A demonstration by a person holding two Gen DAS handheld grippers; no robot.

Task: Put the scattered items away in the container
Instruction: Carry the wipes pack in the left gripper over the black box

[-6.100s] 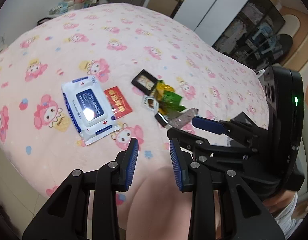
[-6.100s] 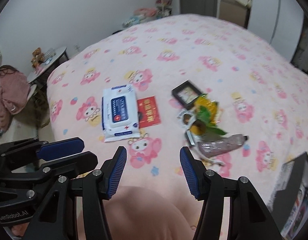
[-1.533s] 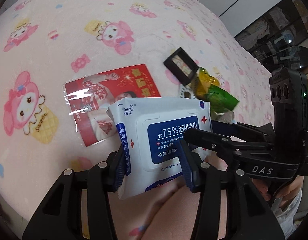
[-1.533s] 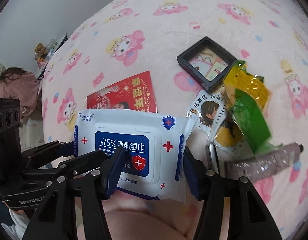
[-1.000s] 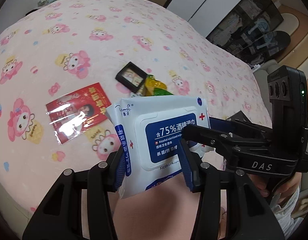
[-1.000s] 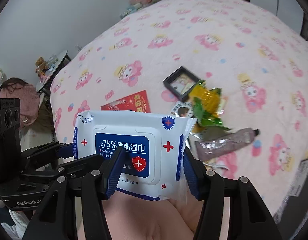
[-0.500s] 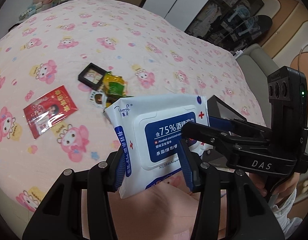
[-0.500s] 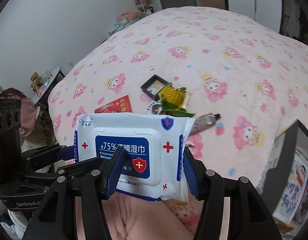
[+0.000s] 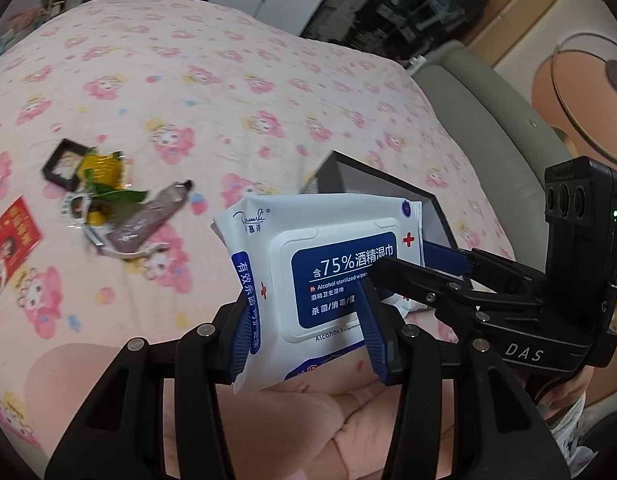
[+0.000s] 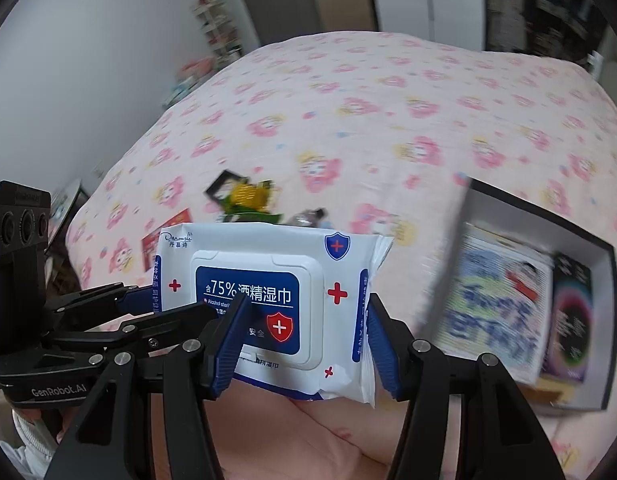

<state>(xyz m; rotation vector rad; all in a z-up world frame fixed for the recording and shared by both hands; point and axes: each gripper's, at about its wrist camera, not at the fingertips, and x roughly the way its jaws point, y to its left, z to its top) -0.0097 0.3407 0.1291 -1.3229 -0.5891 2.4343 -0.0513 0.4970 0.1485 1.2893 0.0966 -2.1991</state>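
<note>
Both grippers hold one white-and-blue wet wipes pack (image 9: 324,276) in the air above the bed. My left gripper (image 9: 308,332) is shut on its left end, my right gripper (image 10: 304,340) on its right end, where the pack (image 10: 268,292) fills the view. The black open box (image 10: 540,292) lies to the right on the bed with booklets inside; its corner (image 9: 372,184) shows behind the pack. Left on the bed are a small black frame (image 9: 62,164), yellow and green wrappers (image 9: 104,184), a grey tube (image 9: 148,220) and a red card (image 9: 8,240).
The pink patterned blanket (image 9: 228,92) covers the whole bed. A grey padded headboard (image 9: 488,120) runs along the right side. Shelves and dark cabinets stand beyond the far edge of the bed.
Both grippers have carried the wipes pack up and to the right, away from the scattered items. The black box has come into view beside and behind the pack.
</note>
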